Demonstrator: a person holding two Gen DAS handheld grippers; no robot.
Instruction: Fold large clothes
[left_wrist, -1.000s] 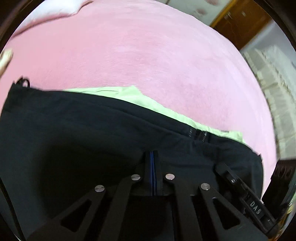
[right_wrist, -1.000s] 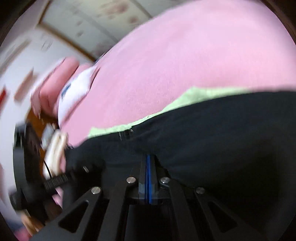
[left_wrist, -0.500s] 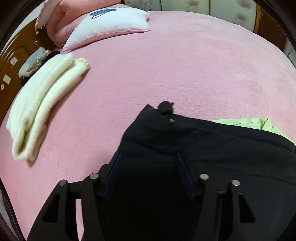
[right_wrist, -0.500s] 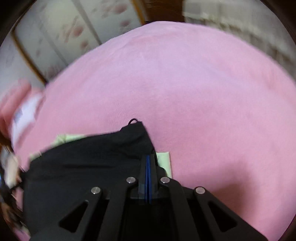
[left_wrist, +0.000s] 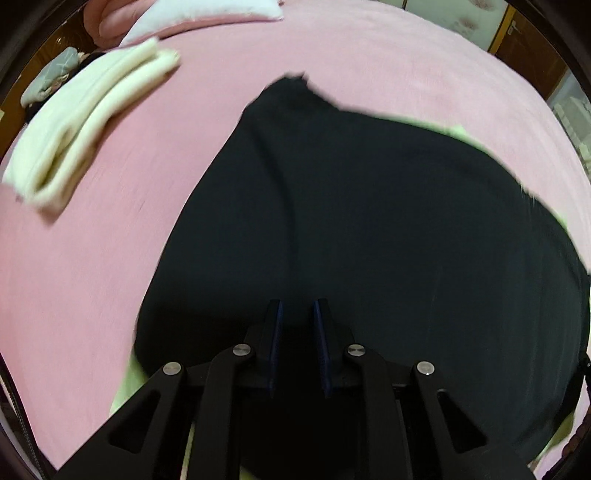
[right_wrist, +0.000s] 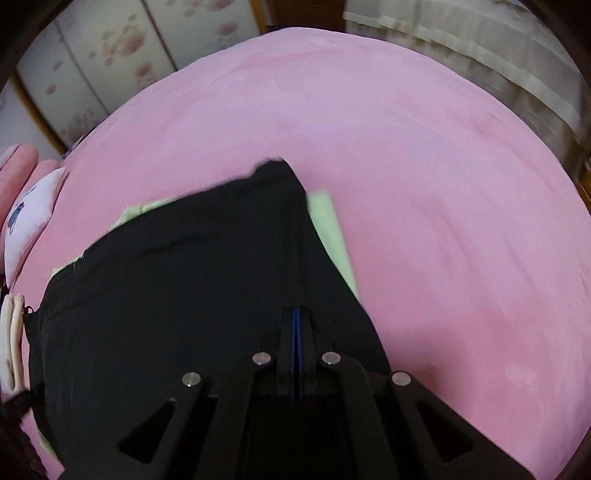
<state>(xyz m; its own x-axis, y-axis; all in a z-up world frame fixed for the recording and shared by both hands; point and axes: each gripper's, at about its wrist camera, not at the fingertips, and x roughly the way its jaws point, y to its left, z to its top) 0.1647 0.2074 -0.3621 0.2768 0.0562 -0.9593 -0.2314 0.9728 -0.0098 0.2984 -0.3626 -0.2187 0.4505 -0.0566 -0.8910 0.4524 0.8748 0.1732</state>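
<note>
A black garment (left_wrist: 369, 221) lies on the pink bed (left_wrist: 369, 55) over a light green cloth (right_wrist: 328, 221), its long axis running left-right, one corner pointing far. The left hand-held gripper (left_wrist: 297, 314) is narrow and closing just above the fabric, not pinching it. The right hand-held gripper (right_wrist: 297, 314) is closed; whether it pinches fabric is unclear.

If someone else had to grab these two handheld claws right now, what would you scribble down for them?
Left gripper: jaws closing, a gap between them, over the black garment; a grip cannot be told.
Right gripper: shut at the garment's right edge; whether it pinches cloth cannot be told.
The garment lies on the pink bed over a light green cloth. A folded cream towel lies left.
Done: garment spread flat.
Left: folding it.
</note>
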